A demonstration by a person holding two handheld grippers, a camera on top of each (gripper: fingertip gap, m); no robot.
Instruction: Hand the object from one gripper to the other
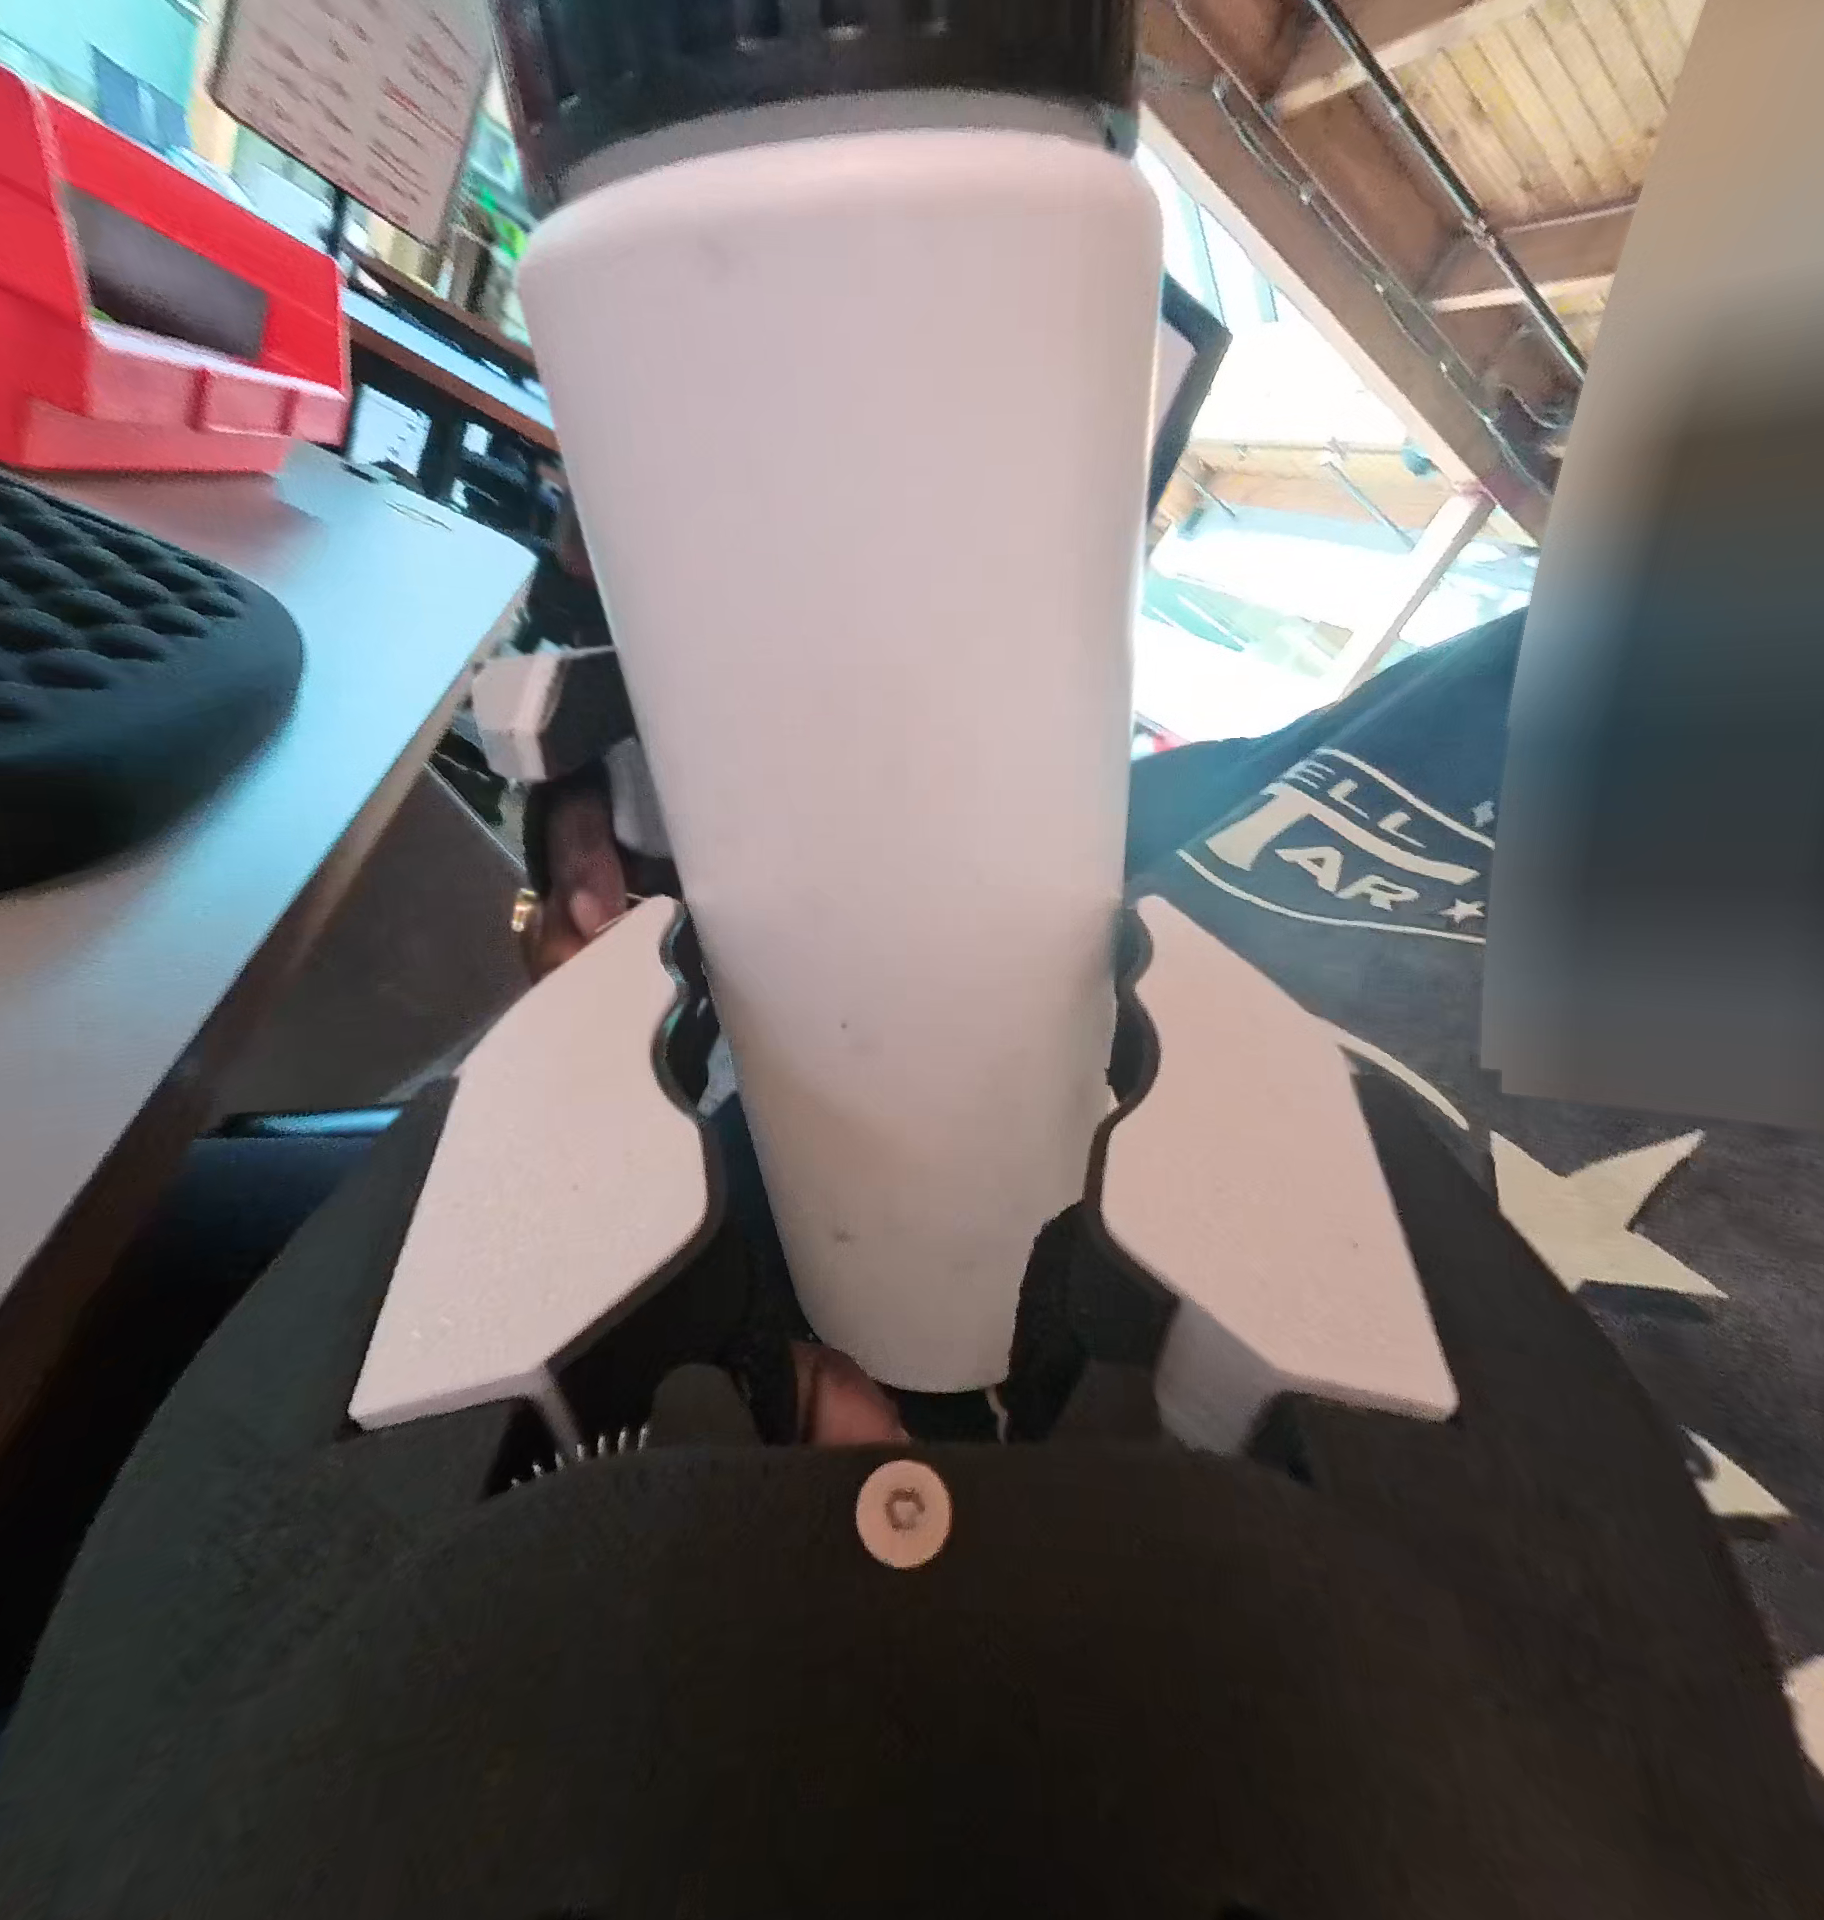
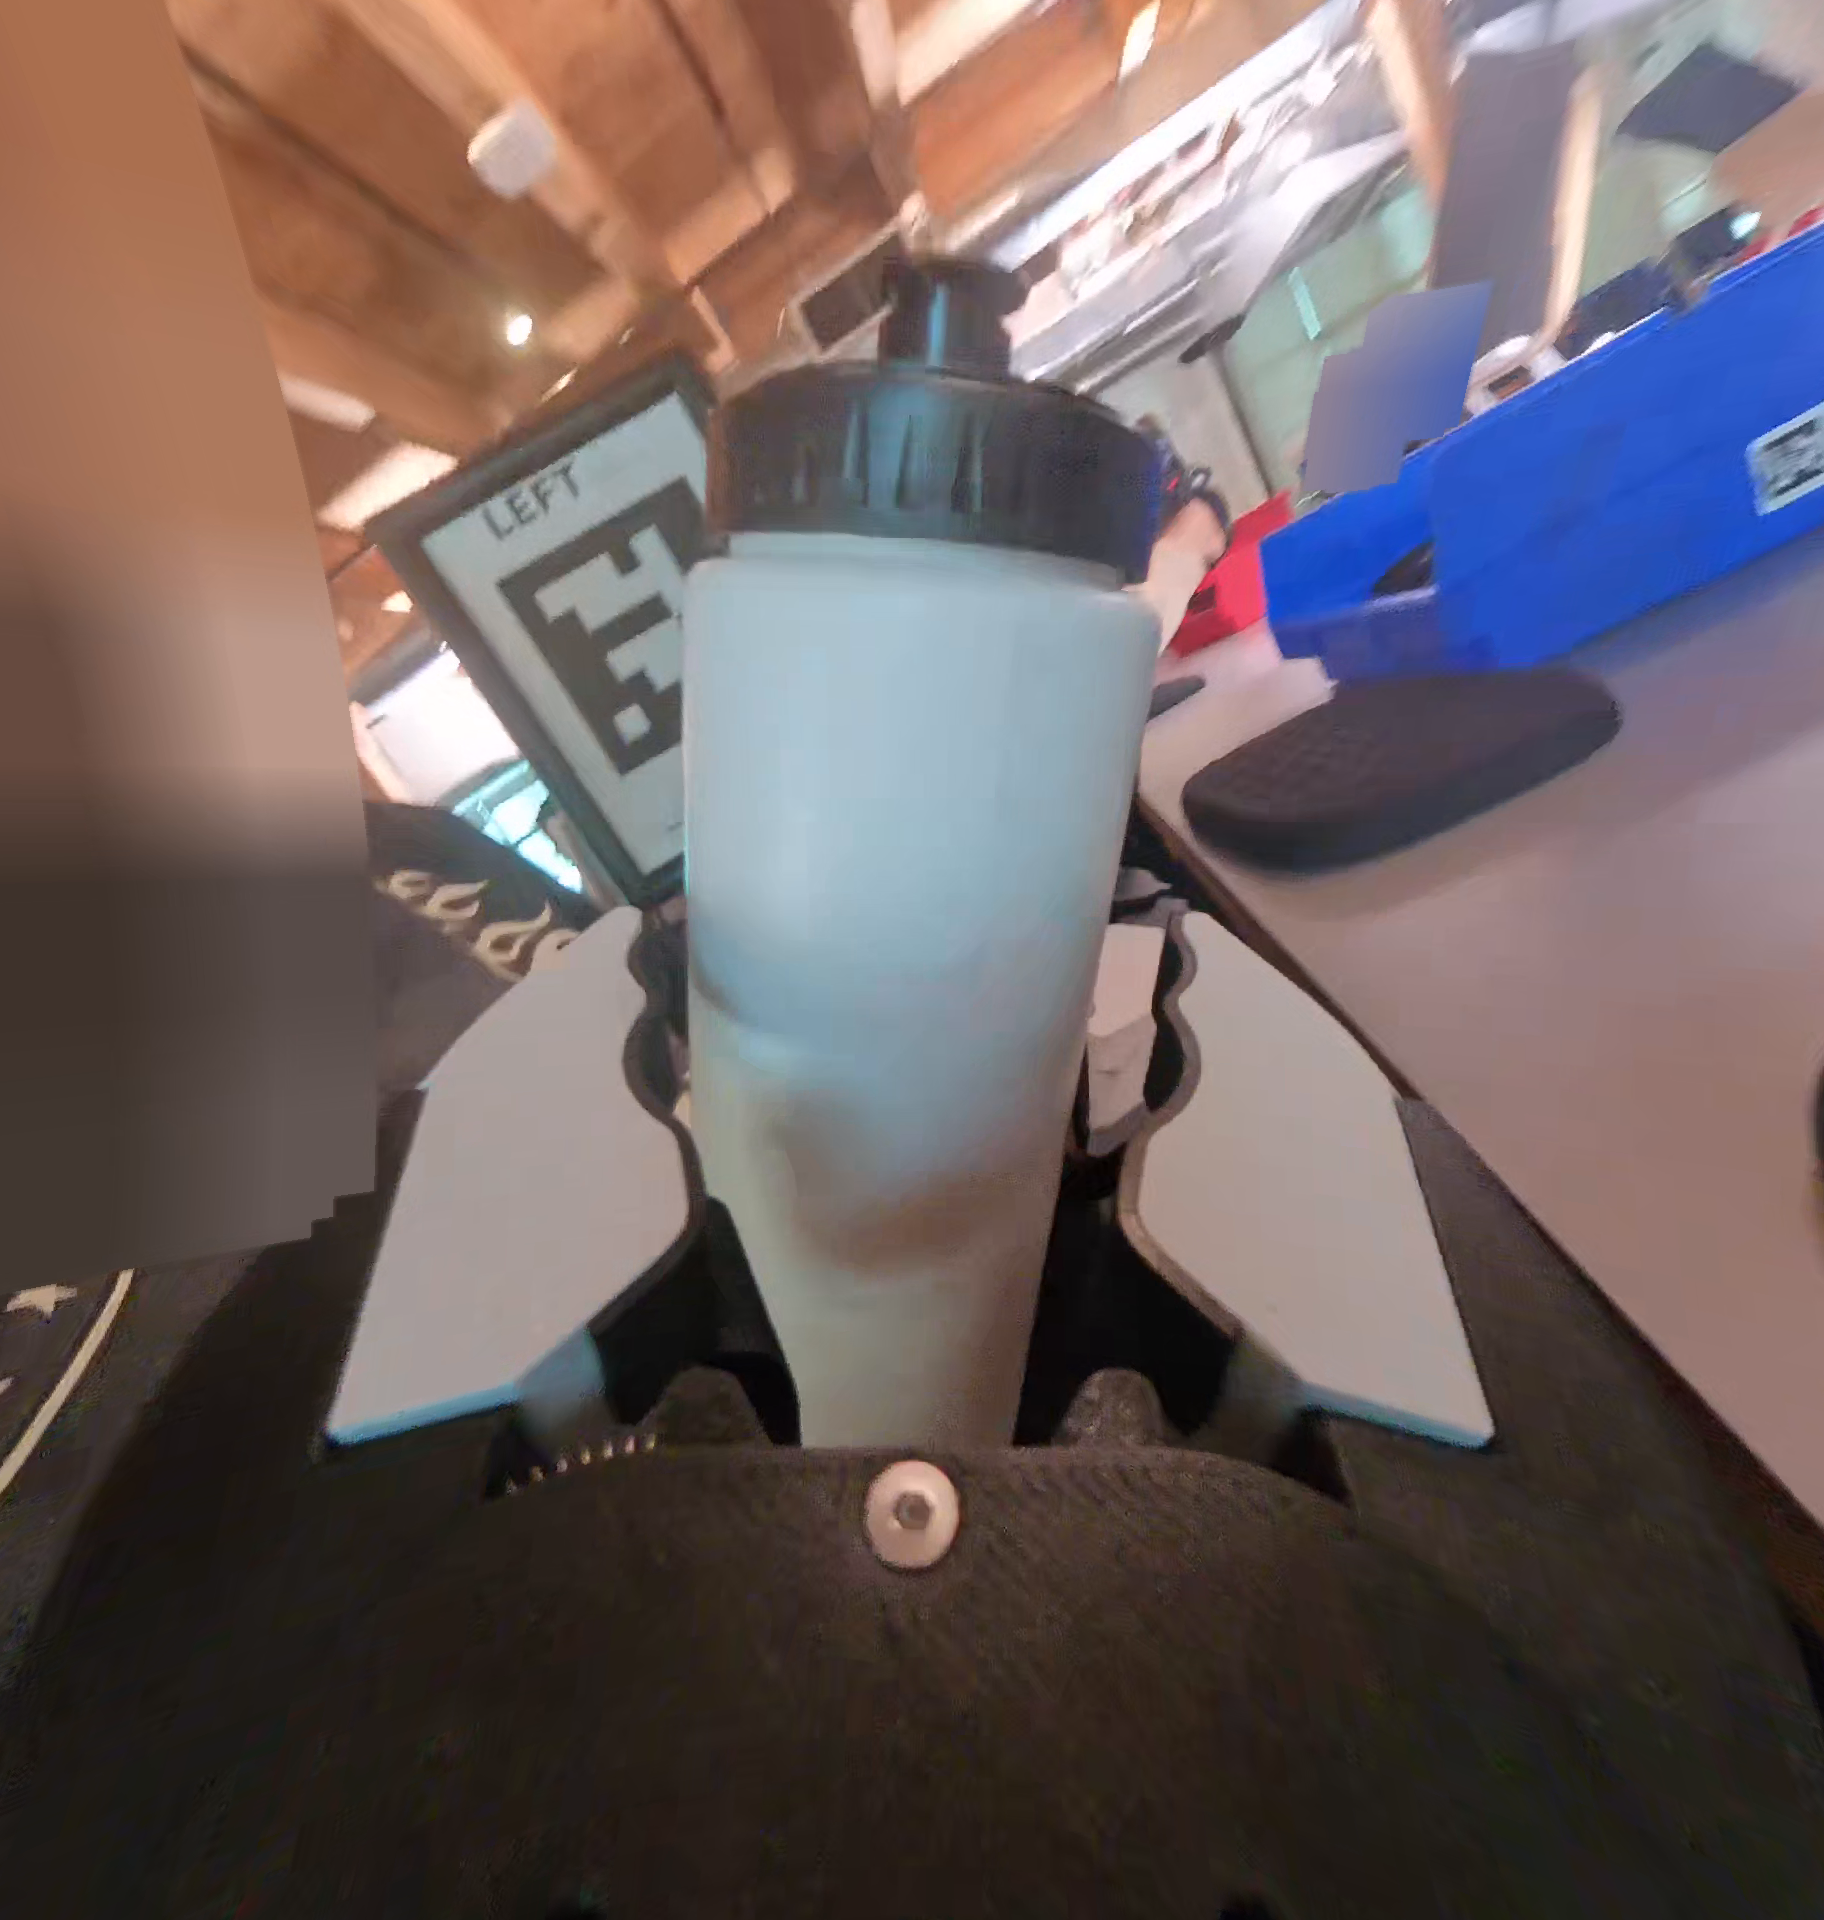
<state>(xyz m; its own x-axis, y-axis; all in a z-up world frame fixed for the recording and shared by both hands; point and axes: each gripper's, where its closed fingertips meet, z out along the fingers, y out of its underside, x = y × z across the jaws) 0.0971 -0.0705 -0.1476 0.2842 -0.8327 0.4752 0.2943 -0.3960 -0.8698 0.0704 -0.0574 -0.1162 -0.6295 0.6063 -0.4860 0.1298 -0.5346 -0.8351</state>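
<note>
I am holding the white bottle point(image 1: 866, 727) up in the air beside the bench point(image 1: 160, 987); it is filling the middle of both wrist views, its black cap point(image 2: 929, 457) pointing to the top of the frame. In the left wrist view my left gripper point(image 1: 903, 997) is closing narrow on the bottle's lower body, and the white fingers point(image 1: 575, 1164) are pressing its sides. In the right wrist view my right gripper point(image 2: 908, 997) is doing the same lower down the frame, and the soft wall is denting in between its fingers point(image 2: 534, 1174), so that grip is looking firm. I judge this to be the shared moment of the handover, both grippers clamping at once. To do it well, I am wanting one pair squeezing fully before the other is easing off, then opening the giving pair wide and drawing it straight back so the bottle is not twisting. The bottle is squashy, so too hard a squeeze could make it slip. Outward, a black dimpled pad point(image 2: 1407, 769) is lying on the bench at right, a blue bin point(image 2: 1573, 540) behind it.
</note>
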